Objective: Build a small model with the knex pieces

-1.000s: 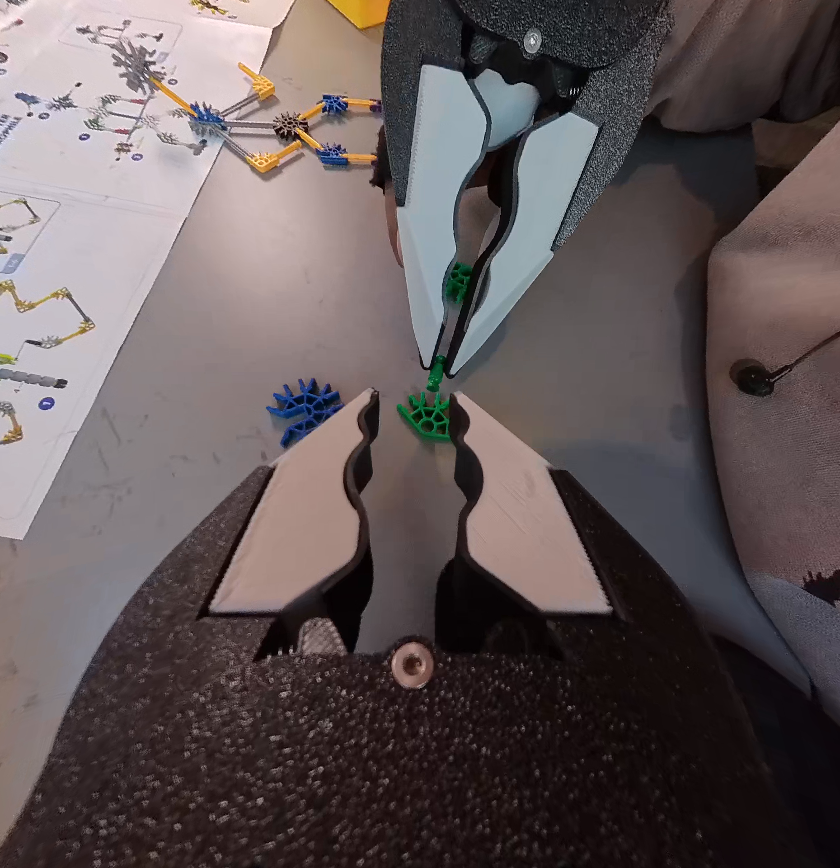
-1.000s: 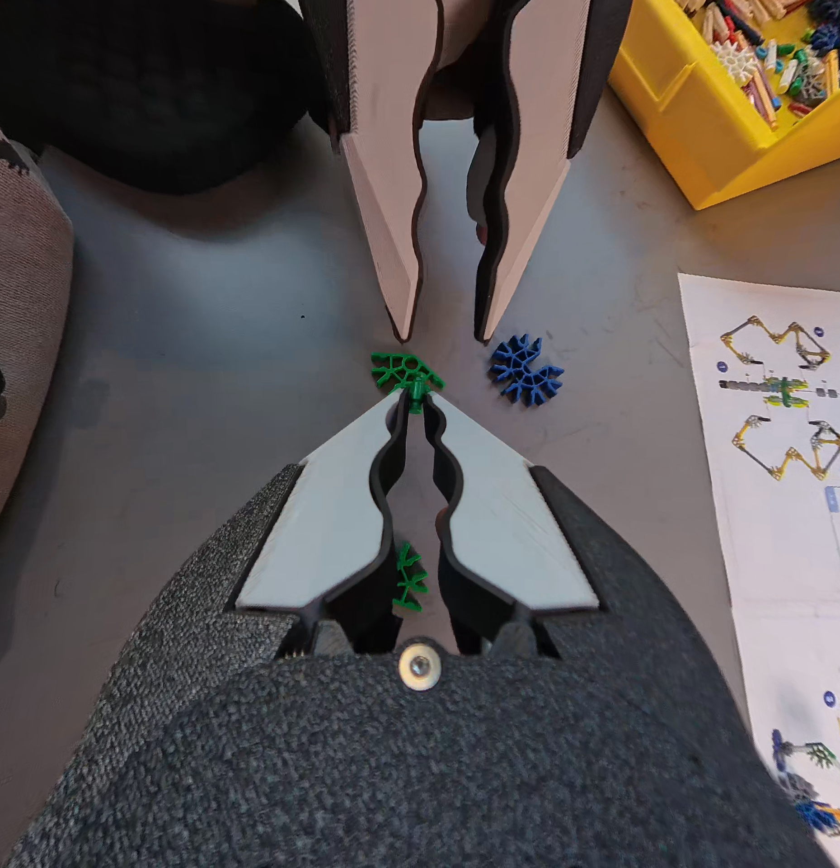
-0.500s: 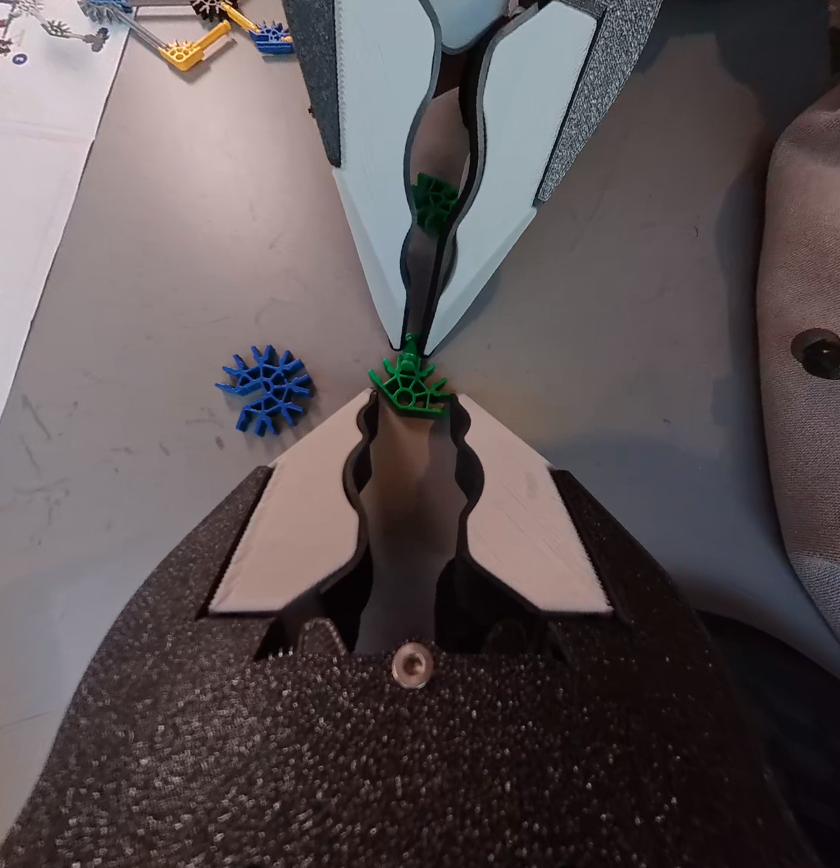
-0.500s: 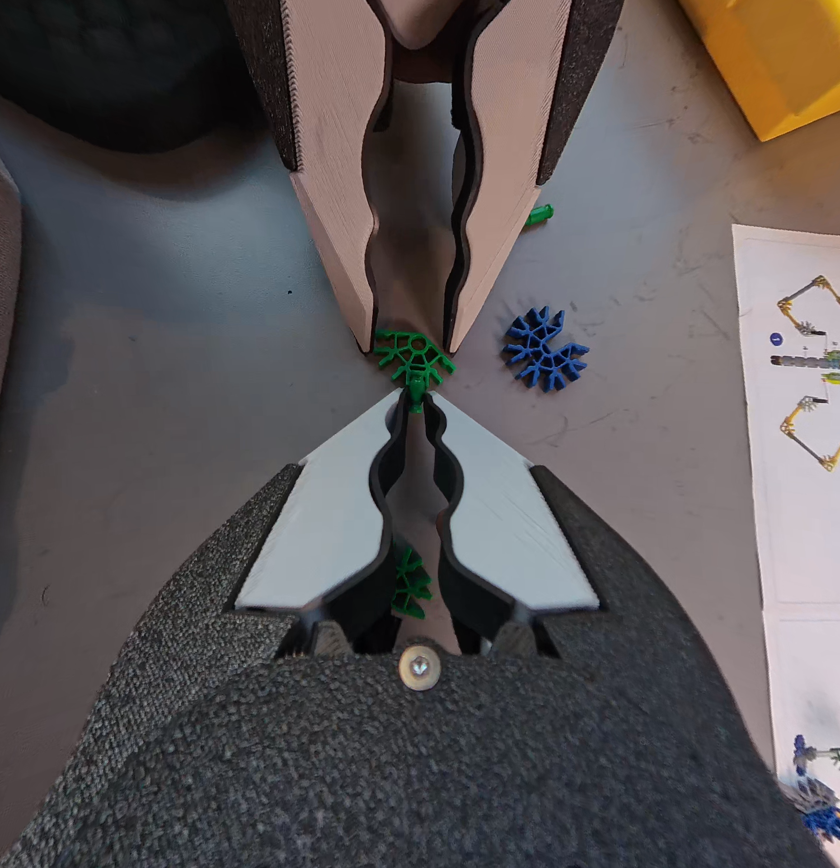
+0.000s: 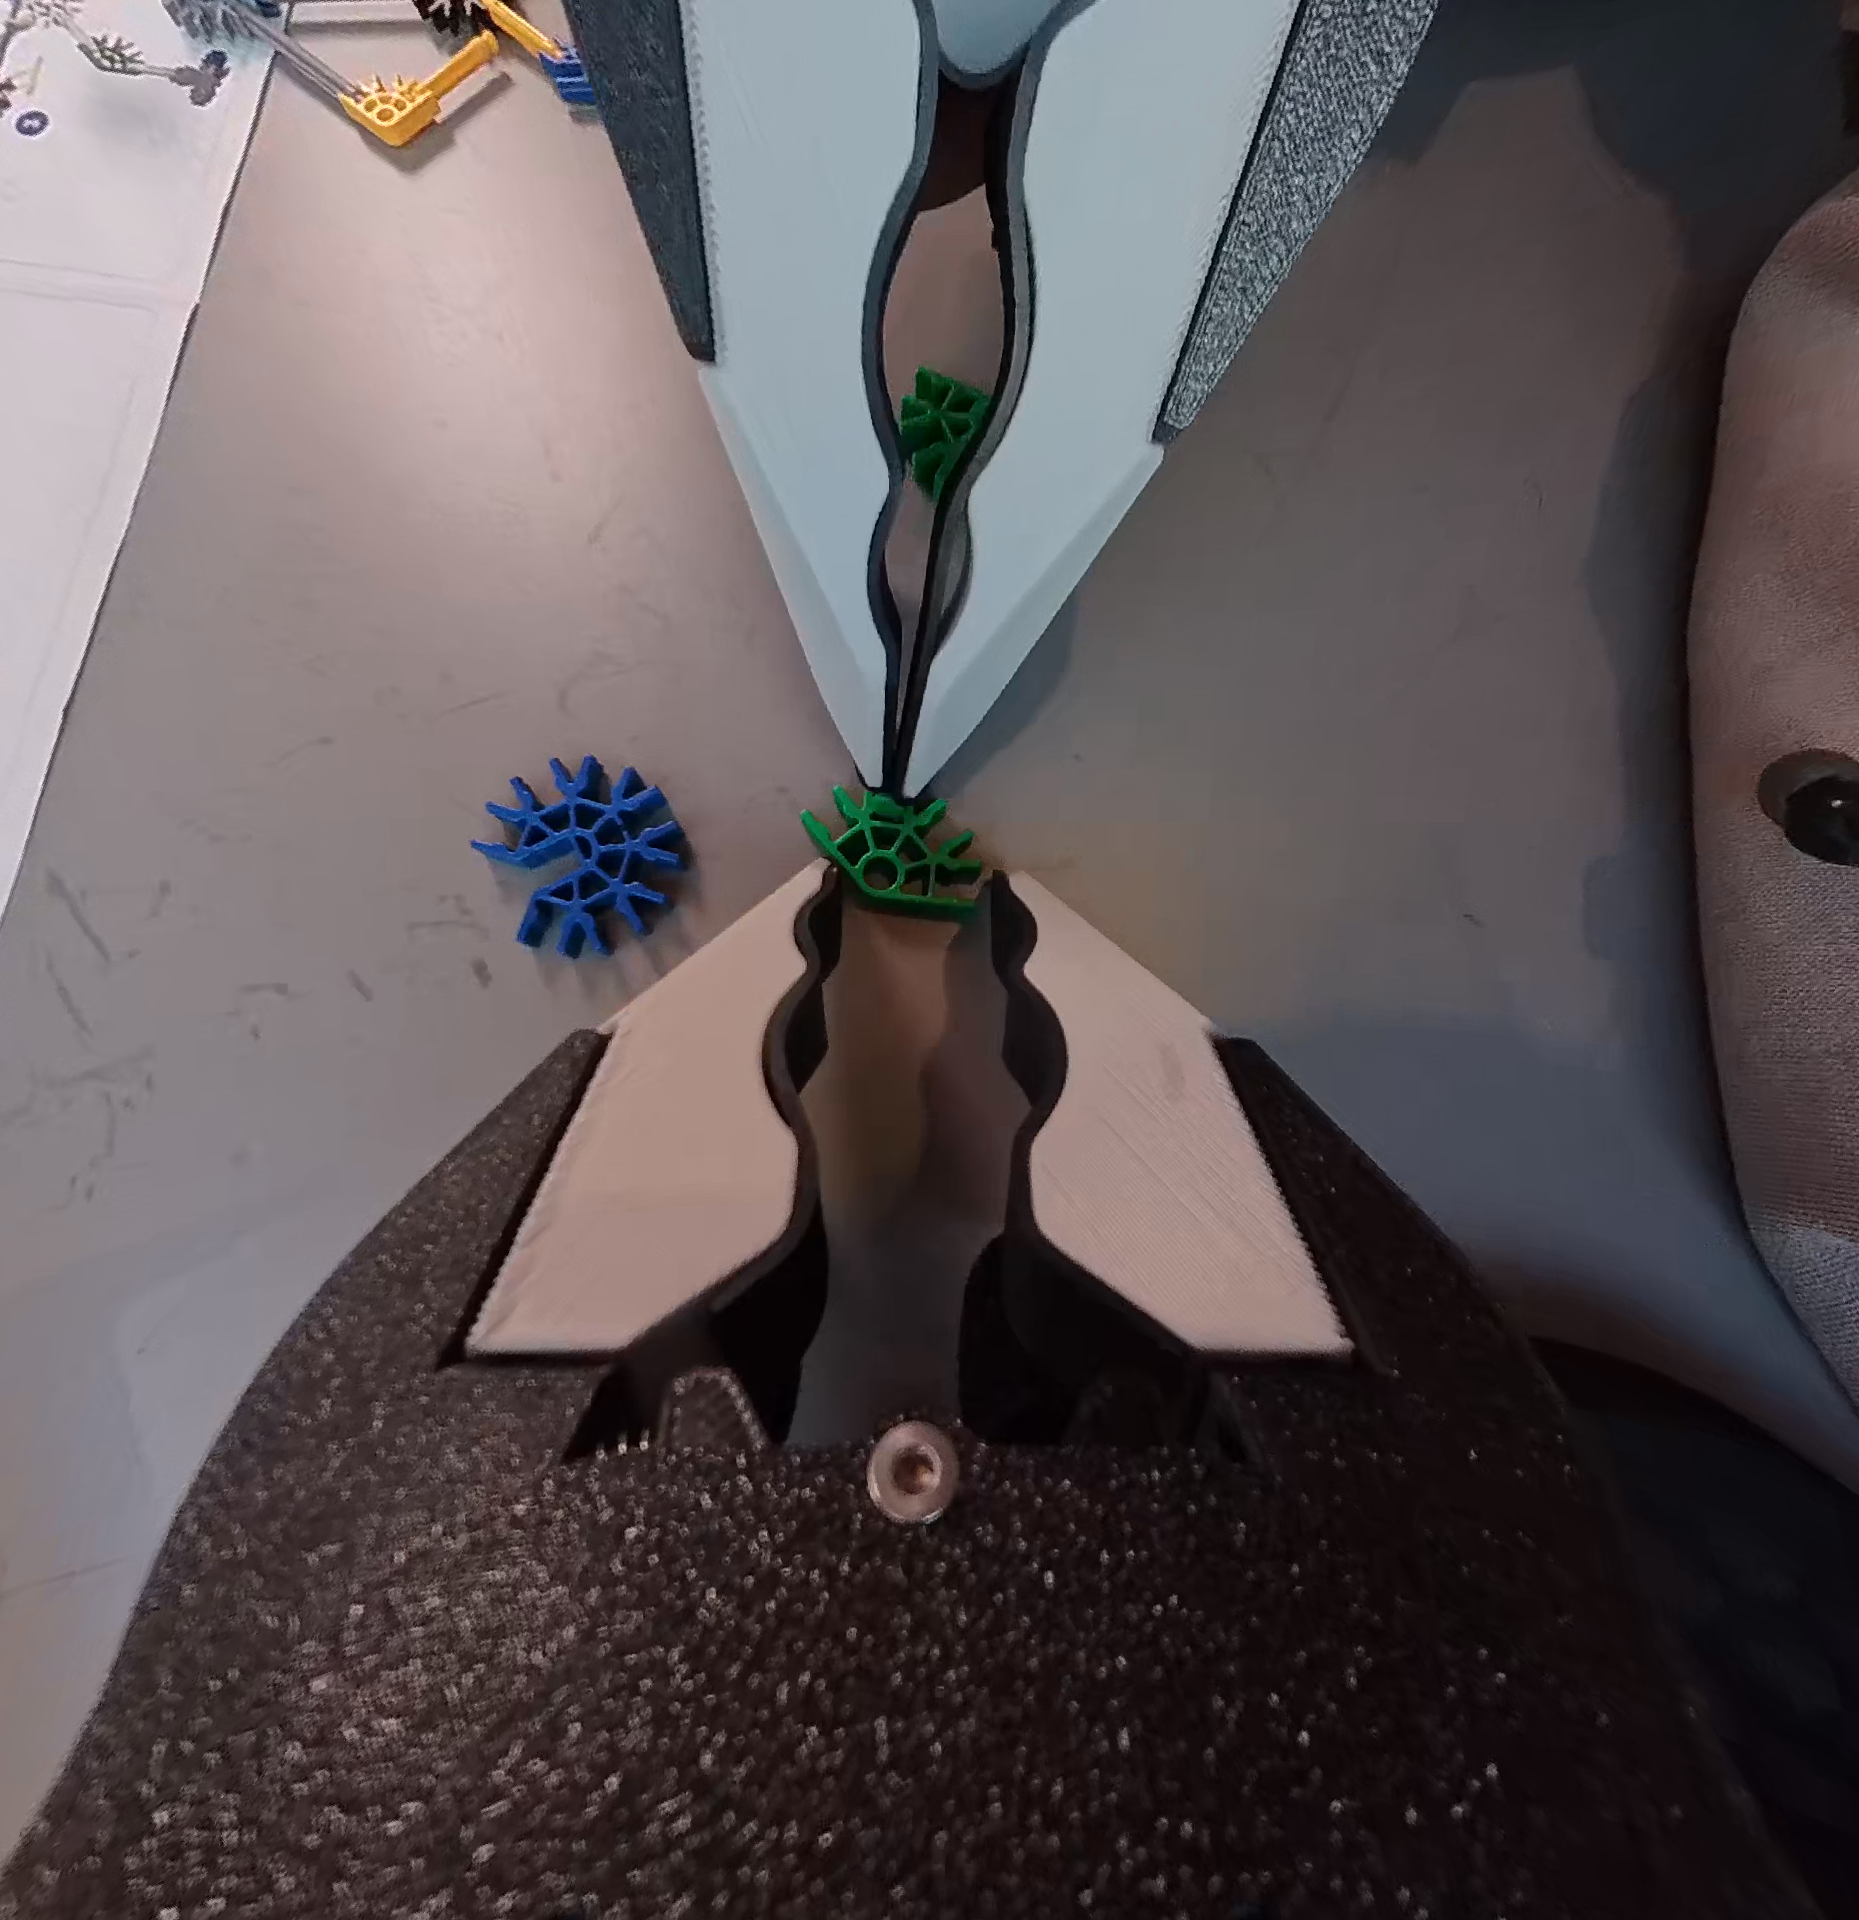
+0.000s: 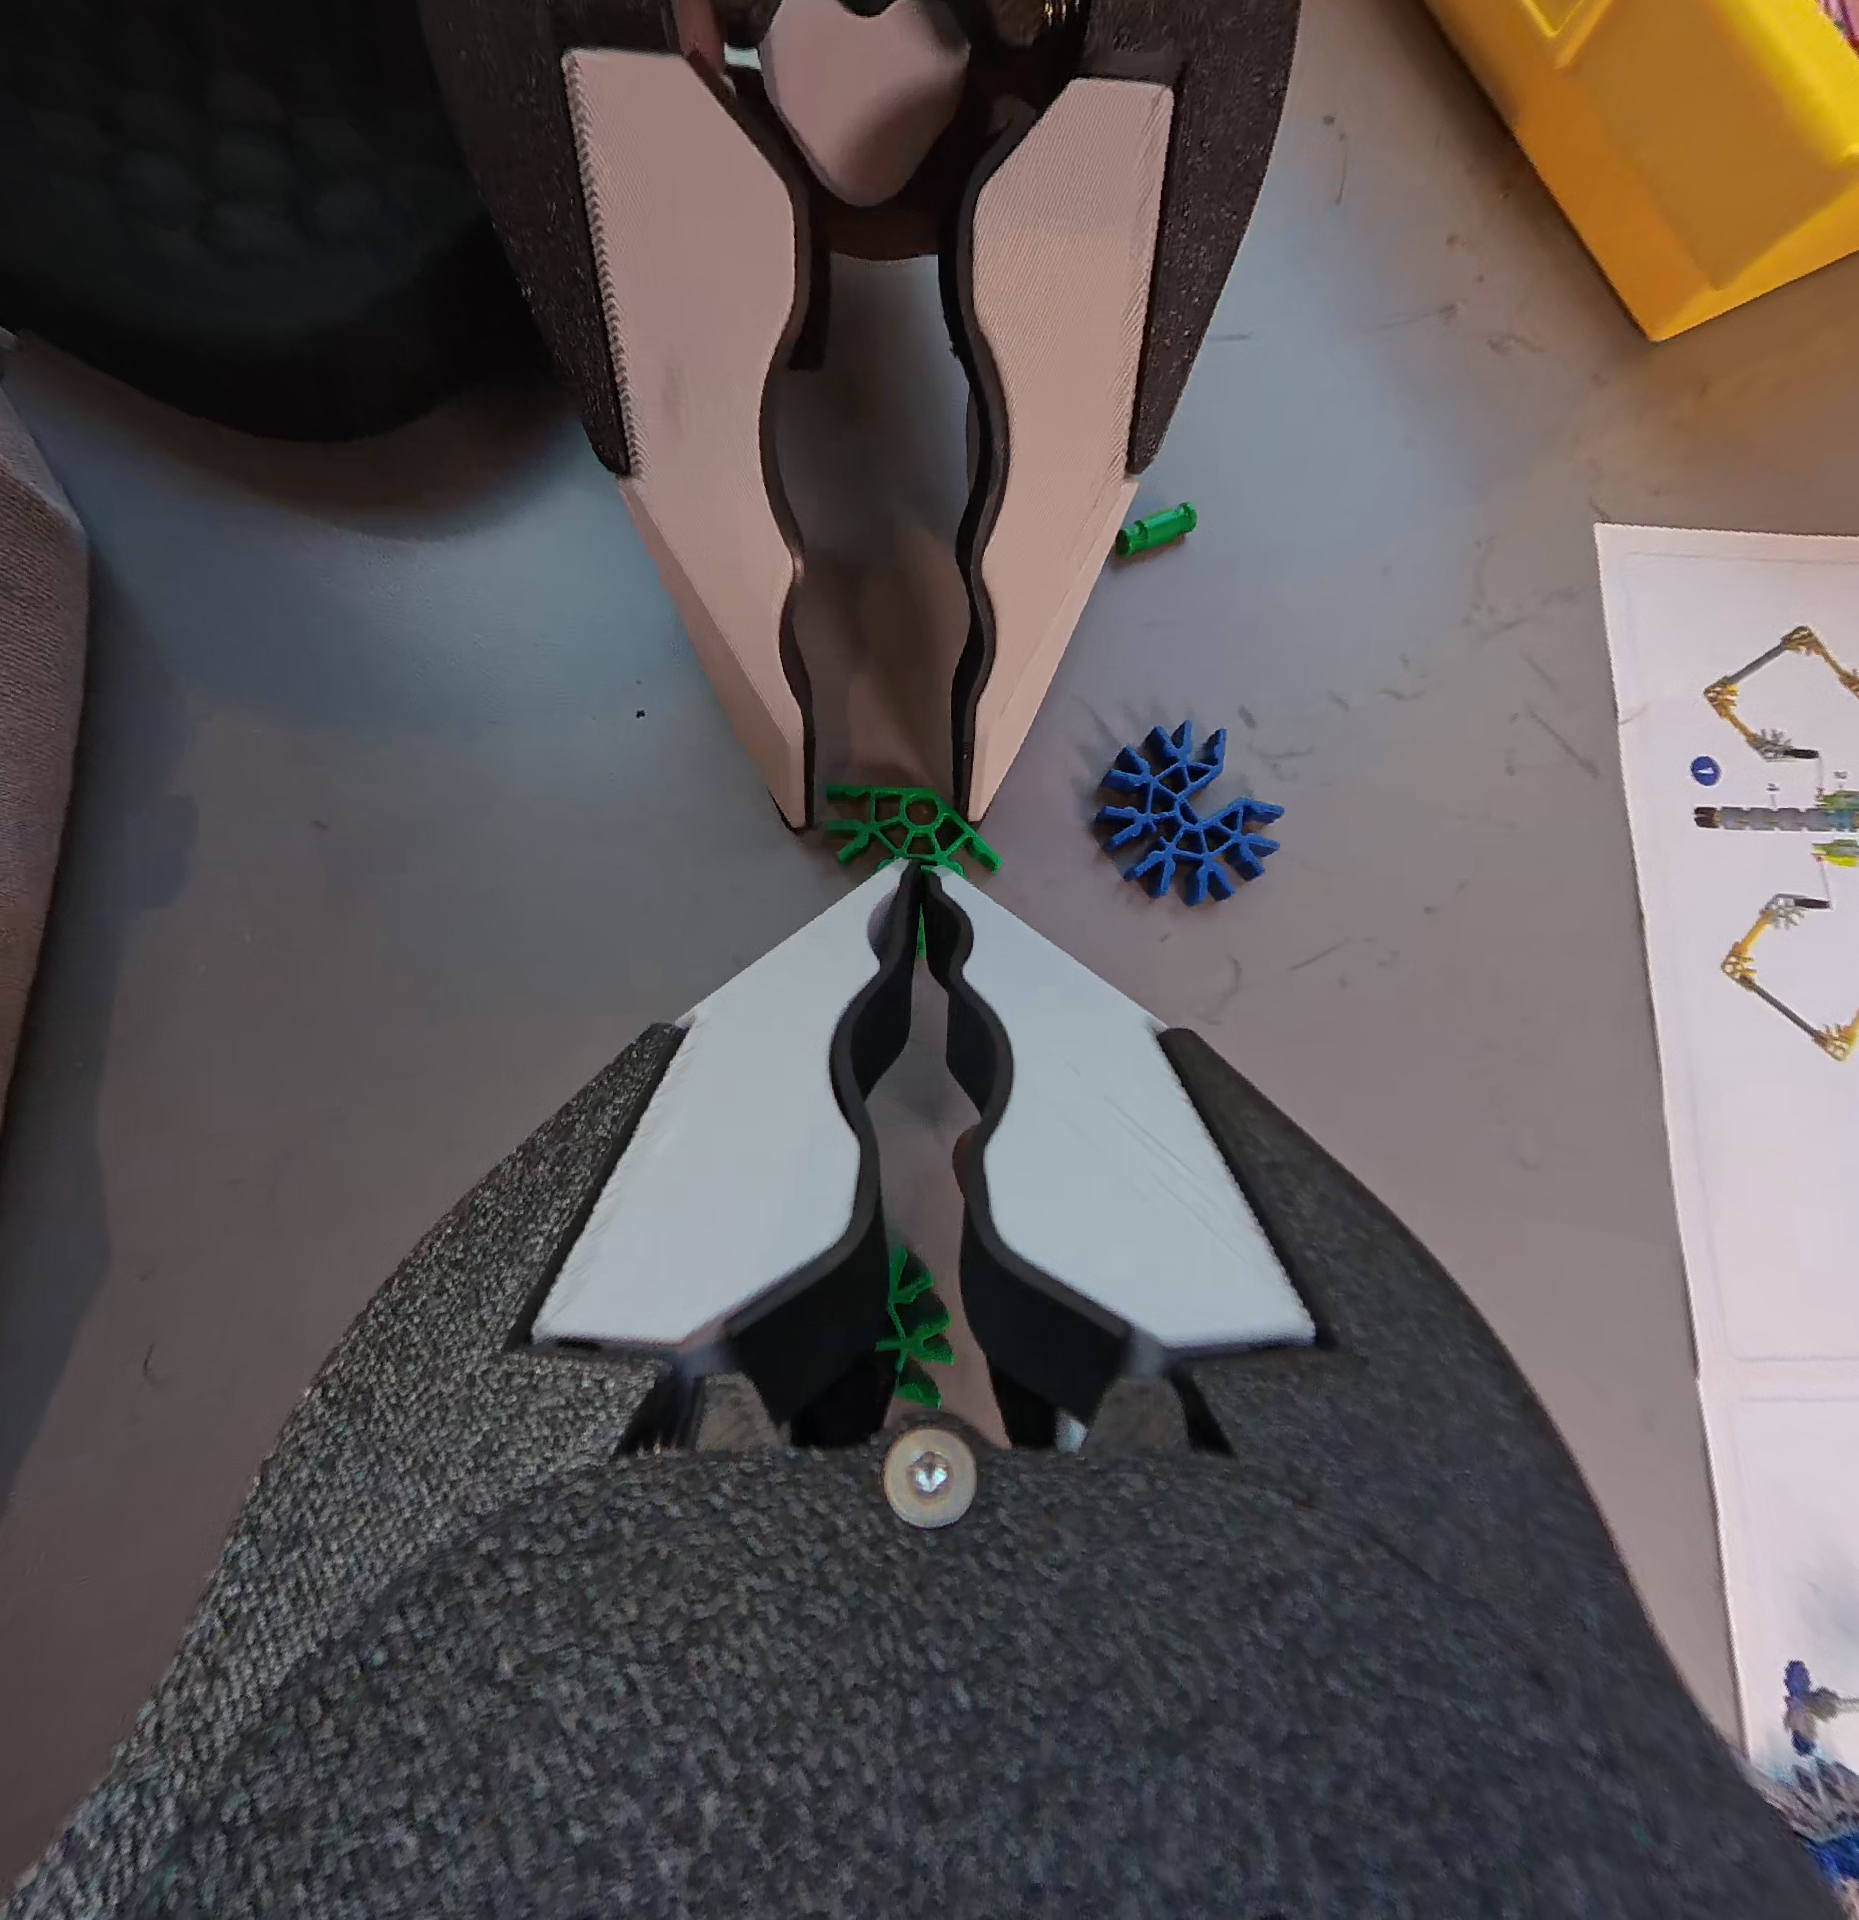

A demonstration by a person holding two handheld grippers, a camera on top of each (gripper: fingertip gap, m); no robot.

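— What sits left of the left hand-held gripper (image 5: 909,883)?

— A blue snowflake-shaped connector (image 5: 582,852), flat on the grey tabletop (image 5: 333,520) just beside the left finger. An instruction sheet (image 5: 63,364) lies farther out that way.

— And at its tips?

— A green half-round connector (image 5: 894,857) lies flat between the two fingertips. The fingers are spread about as wide as the piece. Whether they touch it cannot be told.

— Directly ahead?

— The right hand-held gripper (image 6: 920,878), pointing back at it, tip to tip. Its fingers are pressed together on a thin green rod (image 6: 921,930). A second green connector (image 6: 914,1325) shows on edge deep between those fingers.

— What has changed in the last second?

— The two have closed in. The rod's end stood clear of the half-round connector; now it meets its toothed edge and is hidden there. The left fingertips, which lay short of the piece, now flank it.

— To the right gripper's right?

— A loose green stub (image 6: 1156,528) and a yellow bin (image 6: 1683,156).
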